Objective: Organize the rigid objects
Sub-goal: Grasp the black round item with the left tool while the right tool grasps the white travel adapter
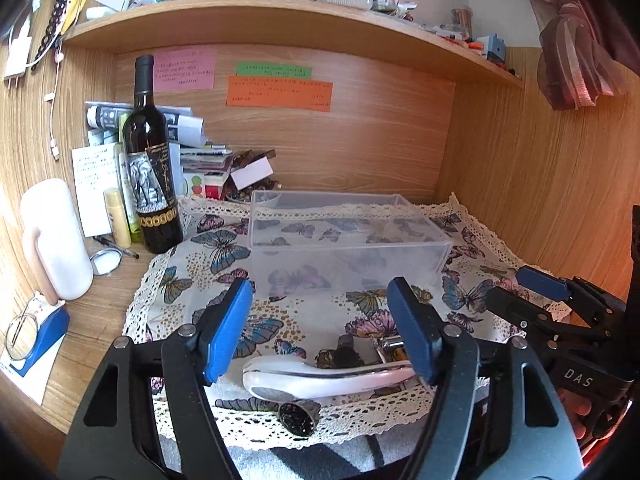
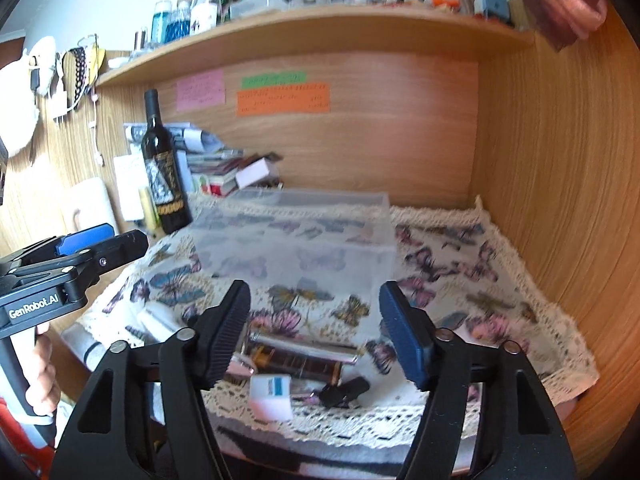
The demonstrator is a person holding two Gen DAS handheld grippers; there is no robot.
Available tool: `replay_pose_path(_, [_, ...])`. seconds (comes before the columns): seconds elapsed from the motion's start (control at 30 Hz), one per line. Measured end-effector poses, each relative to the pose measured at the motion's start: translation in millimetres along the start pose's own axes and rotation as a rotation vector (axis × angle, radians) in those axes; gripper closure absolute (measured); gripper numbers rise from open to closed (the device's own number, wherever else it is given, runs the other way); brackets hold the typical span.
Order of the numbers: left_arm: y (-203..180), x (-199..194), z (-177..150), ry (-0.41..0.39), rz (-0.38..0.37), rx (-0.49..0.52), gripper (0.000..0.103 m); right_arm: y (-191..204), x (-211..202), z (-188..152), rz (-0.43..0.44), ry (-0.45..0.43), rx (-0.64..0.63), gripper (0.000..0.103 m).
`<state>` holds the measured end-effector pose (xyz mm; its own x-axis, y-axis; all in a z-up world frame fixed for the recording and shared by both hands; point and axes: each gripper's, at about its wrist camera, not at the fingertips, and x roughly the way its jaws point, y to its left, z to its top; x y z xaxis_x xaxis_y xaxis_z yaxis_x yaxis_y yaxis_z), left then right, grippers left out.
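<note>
Left gripper (image 1: 320,332): jaws spread wide, holding nothing, hanging over the near edge of the butterfly cloth (image 1: 320,308).
White handle (image 1: 320,378): lies on the cloth right between the left gripper's blue pads (image 1: 226,332), long axis running left to right, across the gap.
Right gripper (image 2: 314,332): also gaping, empty, over a brown tube (image 2: 300,364) and a small white box (image 2: 272,396).
Clear box (image 1: 344,236): sits farther back, apparently empty.
Nearer arm: left, I'd say.

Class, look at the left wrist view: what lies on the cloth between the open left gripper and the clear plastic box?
Only bare butterfly cloth lies between the left gripper and the clear plastic box; the left wrist view shows it.
</note>
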<state>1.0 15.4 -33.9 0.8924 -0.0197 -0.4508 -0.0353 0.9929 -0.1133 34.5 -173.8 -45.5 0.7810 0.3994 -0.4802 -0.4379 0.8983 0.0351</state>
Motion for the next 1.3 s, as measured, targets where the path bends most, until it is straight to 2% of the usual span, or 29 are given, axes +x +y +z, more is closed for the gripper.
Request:
replay_pose_path(0.13, [8.3, 10.7, -16.9, 0.078, 0.003, -0.028, 0.041, 2.2, 15.1, -13.5, 0.026, 0.087, 0.007, 0.054])
replay_pose_path(0.33, [16.3, 25.1, -42.3, 0.182, 0.014, -0.048, 0.045, 5.5, 29.0, -28.4, 0.062, 0.174, 0.014, 0.055])
replay_pose_path(0.63, [17.9, 36.7, -69.1, 0.265, 0.029, -0.045, 0.046, 14.1, 42.5, -44.7, 0.078, 0.247, -0.014, 0.055])
replay_pose_path(0.7, [19.5, 39.9, -72.6, 0.283, 0.026, -0.052, 0.056, 13.4, 45.7, -46.4, 0.079, 0.257, -0.013, 0.056])
replay_pose_path(0.73, [20.0, 41.3, -74.1, 0.292, 0.023, -0.057, 0.059, 13.2, 47.3, -47.3, 0.079, 0.262, -0.013, 0.062])
replay_pose_path(0.8, [19.8, 42.1, -76.0, 0.291, 0.027, -0.054, 0.069, 12.2, 48.3, -47.1, 0.084, 0.261, -0.007, 0.064])
replay_pose_path(0.83, [18.5, 41.9, -76.4, 0.289, 0.028, -0.048, 0.07, 11.8, 48.0, -46.9, 0.086, 0.259, -0.004, 0.064])
replay_pose_path(1.03, [12.5, 36.1, -73.8, 0.265, 0.007, -0.026, 0.071, 11.6, 43.0, -42.9, 0.076, 0.23, -0.004, 0.064])
replay_pose_path(1.3, [9.9, 19.1, -47.7, 0.169, 0.004, -0.008, 0.071, 4.6, 30.2, -19.1, 0.034, 0.142, -0.001, 0.064])
